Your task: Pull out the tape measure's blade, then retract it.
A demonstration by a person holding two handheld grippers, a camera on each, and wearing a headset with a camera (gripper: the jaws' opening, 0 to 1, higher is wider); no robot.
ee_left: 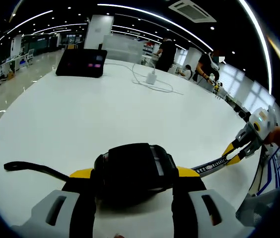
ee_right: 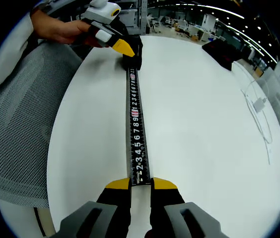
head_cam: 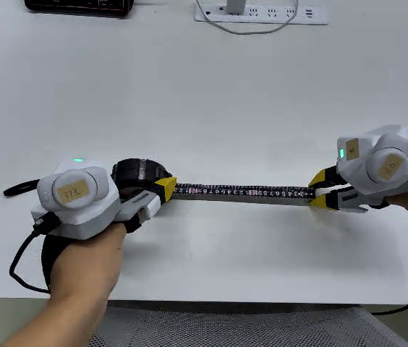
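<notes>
A black tape measure case (head_cam: 140, 176) rests on the white table (head_cam: 189, 108), and my left gripper (head_cam: 162, 189) is shut on it; the case (ee_left: 134, 171) sits between the yellow-tipped jaws in the left gripper view. The dark numbered blade (head_cam: 244, 191) runs out to the right, pulled out a good way. My right gripper (head_cam: 318, 189) is shut on the blade's free end. In the right gripper view the blade (ee_right: 136, 134) stretches from my right gripper (ee_right: 141, 184) up to the case (ee_right: 131, 60). A black wrist strap (head_cam: 20, 189) trails left of the case.
A white power strip (head_cam: 262, 13) with a looped white cable lies at the table's far edge. A black device (head_cam: 79, 6) sits at the far left edge. A grey mesh chair back (head_cam: 240, 327) is below the table's near edge. People stand far off in the room.
</notes>
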